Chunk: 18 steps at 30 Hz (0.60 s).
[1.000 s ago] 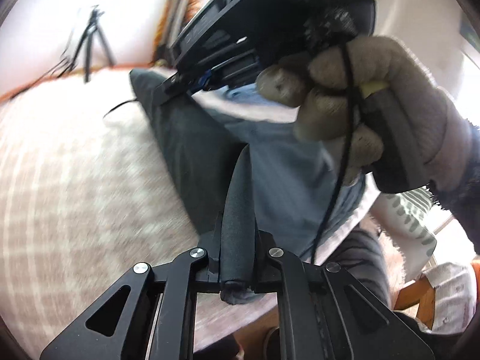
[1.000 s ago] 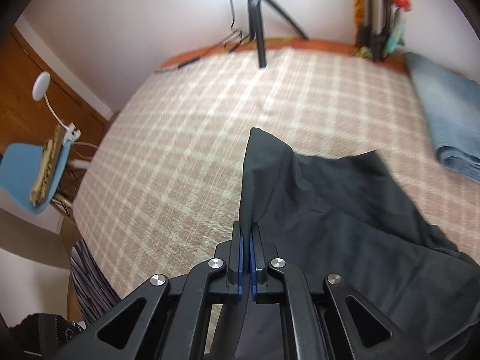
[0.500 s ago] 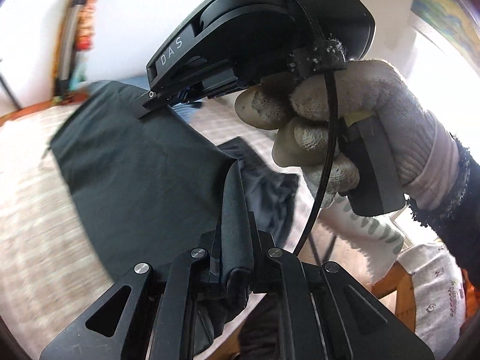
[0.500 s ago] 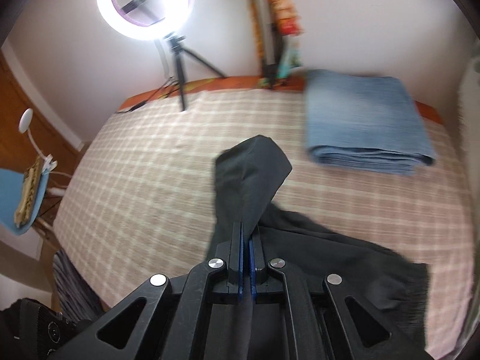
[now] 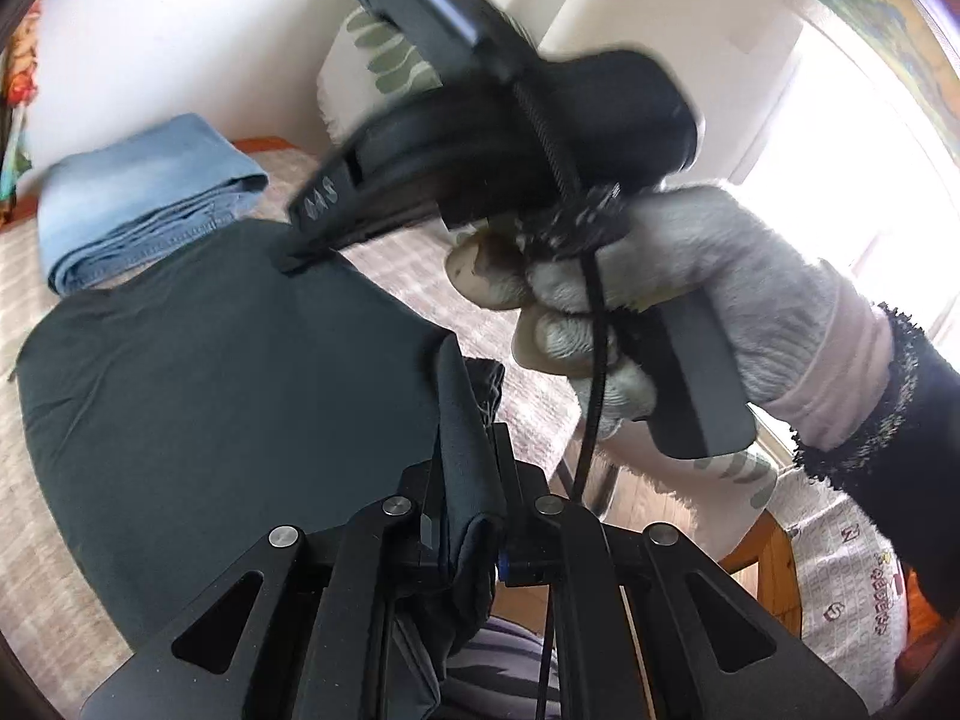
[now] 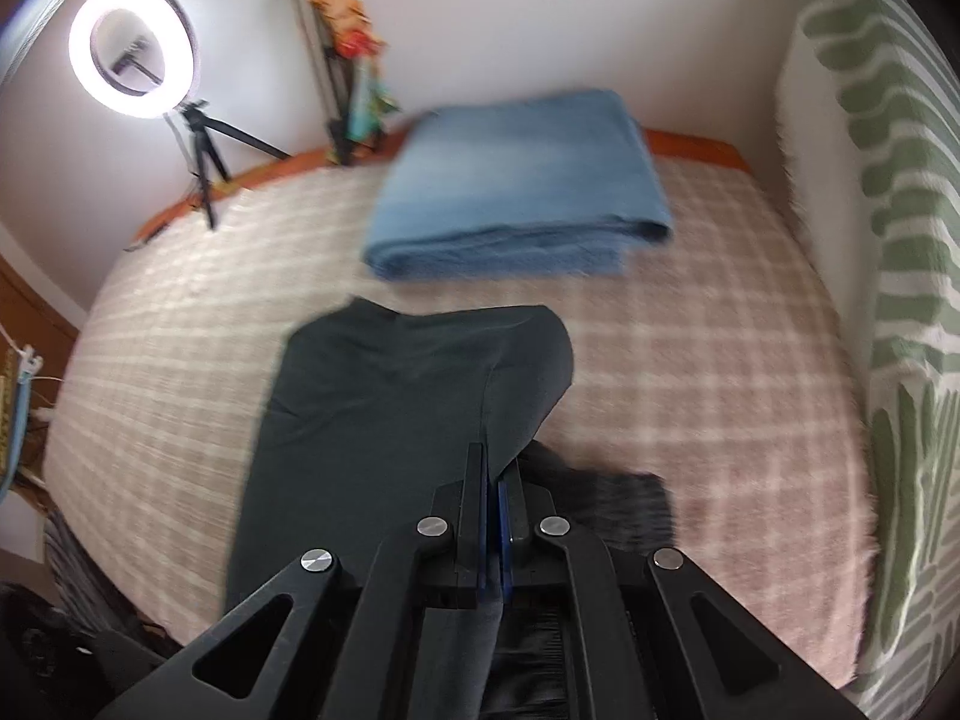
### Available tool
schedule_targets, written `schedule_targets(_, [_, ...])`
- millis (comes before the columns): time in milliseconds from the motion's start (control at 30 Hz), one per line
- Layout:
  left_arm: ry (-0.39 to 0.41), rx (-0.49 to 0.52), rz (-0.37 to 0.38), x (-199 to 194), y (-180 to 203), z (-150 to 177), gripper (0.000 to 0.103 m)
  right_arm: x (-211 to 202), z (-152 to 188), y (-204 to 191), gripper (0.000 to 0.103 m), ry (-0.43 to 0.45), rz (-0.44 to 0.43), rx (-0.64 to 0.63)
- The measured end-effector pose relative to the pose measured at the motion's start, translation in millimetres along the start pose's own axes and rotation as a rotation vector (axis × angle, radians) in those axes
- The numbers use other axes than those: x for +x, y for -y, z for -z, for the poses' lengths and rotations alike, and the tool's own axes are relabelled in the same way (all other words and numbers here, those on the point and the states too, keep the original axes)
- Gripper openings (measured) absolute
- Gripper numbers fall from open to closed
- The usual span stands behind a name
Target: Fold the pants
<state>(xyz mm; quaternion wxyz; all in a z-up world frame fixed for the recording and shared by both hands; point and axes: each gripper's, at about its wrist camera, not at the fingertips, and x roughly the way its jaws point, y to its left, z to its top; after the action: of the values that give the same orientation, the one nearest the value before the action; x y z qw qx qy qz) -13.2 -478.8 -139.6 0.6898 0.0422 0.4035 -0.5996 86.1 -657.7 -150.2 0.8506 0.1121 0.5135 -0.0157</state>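
Note:
Dark grey-black pants point(image 5: 228, 372) lie spread over the checked bed and also show in the right wrist view point(image 6: 384, 408). My left gripper point(image 5: 468, 450) is shut on a bunched edge of the pants at the near bed edge. My right gripper point(image 6: 495, 480) is shut on another fold of the pants and holds it raised. In the left wrist view the right gripper's body point(image 5: 510, 144), held by a gloved hand point(image 5: 678, 300), hangs over the pants, its tip pinching cloth near the far edge.
Folded blue jeans point(image 6: 522, 192) lie on the bed point(image 6: 720, 324) beyond the pants, also in the left wrist view point(image 5: 150, 198). A ring light on a tripod point(image 6: 135, 48) stands at the far left. A green-patterned pillow point(image 6: 888, 240) lines the right side.
Both grippers have swung right with the pants in them. The dark cloth has been drawn over the bed toward the blue jeans and lies flatter and wider.

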Motion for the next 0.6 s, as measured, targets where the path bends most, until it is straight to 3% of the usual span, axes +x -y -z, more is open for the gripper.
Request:
schedule_targets(67, [-0.038, -0.003, 0.018, -3.2, -2.5, -0.7, 0.023, 3.2, 3.0, 15.9, 0.000, -0.003, 0.003, 0.016])
schedule_targets(133, [-0.062, 0.017, 0.012, -16.4, -3.3, 6.2, 0.027, 5.0, 4.7, 24.1, 0.000, 0.001, 0.013, 0.019])
schedule_targets(267, [-0.035, 0.047, -0.068, -60.8, -20.5, 27.1, 0.043, 10.4, 8.1, 38.9, 0.000, 0.004, -0.002, 0.031])
schedule_targets(433, [-0.063, -0.027, -0.255, -99.9, -76.6, 46.3, 0.043, 11.9, 14.0, 47.7, 0.000, 0.010, -0.012, 0.020])
schedule_targets(600, [-0.076, -0.185, -0.266, -106.6, -117.3, 58.3, 0.043, 14.7, 17.7, 51.2, 0.005, 0.021, -0.002, -0.017])
